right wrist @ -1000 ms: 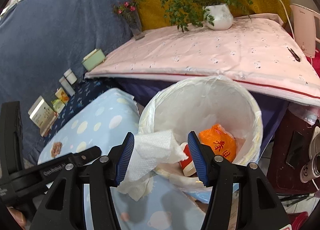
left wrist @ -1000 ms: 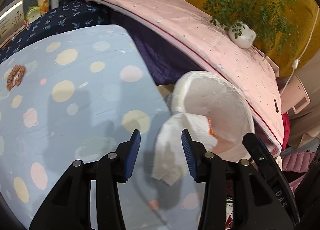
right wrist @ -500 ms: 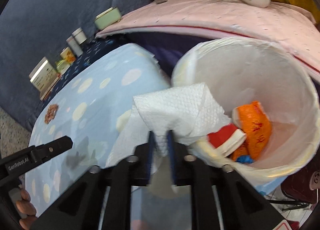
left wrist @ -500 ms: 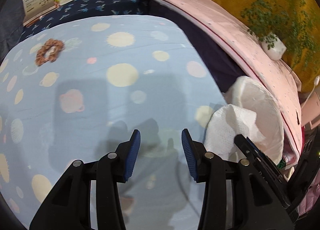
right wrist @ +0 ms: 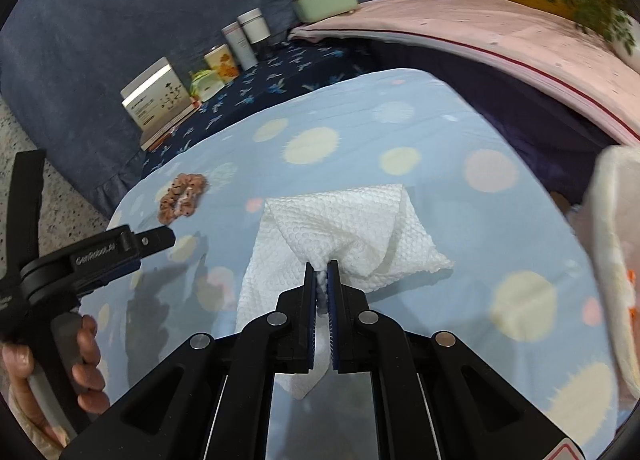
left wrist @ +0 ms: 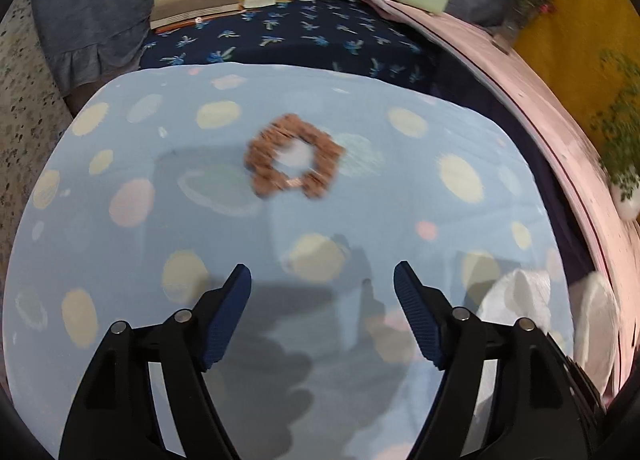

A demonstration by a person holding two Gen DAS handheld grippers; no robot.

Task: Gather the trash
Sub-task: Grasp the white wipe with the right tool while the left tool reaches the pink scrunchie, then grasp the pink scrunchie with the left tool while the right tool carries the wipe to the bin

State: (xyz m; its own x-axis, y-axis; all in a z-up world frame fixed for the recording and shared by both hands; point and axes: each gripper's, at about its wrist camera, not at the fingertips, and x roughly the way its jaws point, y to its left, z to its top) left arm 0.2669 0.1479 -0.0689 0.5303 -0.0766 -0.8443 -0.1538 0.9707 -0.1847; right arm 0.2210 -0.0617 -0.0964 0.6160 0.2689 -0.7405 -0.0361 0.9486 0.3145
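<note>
Your right gripper (right wrist: 321, 276) is clamped on a white paper towel (right wrist: 344, 228); its fingers are pressed nearly together with a twist of towel between them. The towel's crumpled bulk fans out ahead of the tips, and a tail hangs below them, above the spotted blue cloth (right wrist: 420, 132). The bin (right wrist: 612, 260), lined in white, sits at the right edge of that view, apart from the towel; something orange shows at its rim.

Your left gripper (left wrist: 322, 280) is spread wide with nothing between its fingers, and it hovers above the same cloth (left wrist: 400, 188). A brown scrunchie (left wrist: 294, 156) lies on the cloth ahead of it, well apart from the tips. In the left view the towel (left wrist: 516, 296) shows as a blurred white mass at lower right, with the bin (left wrist: 596, 324) just beyond.

Boxes and jars (right wrist: 224, 60) stand along the dark patterned cloth at the back.
</note>
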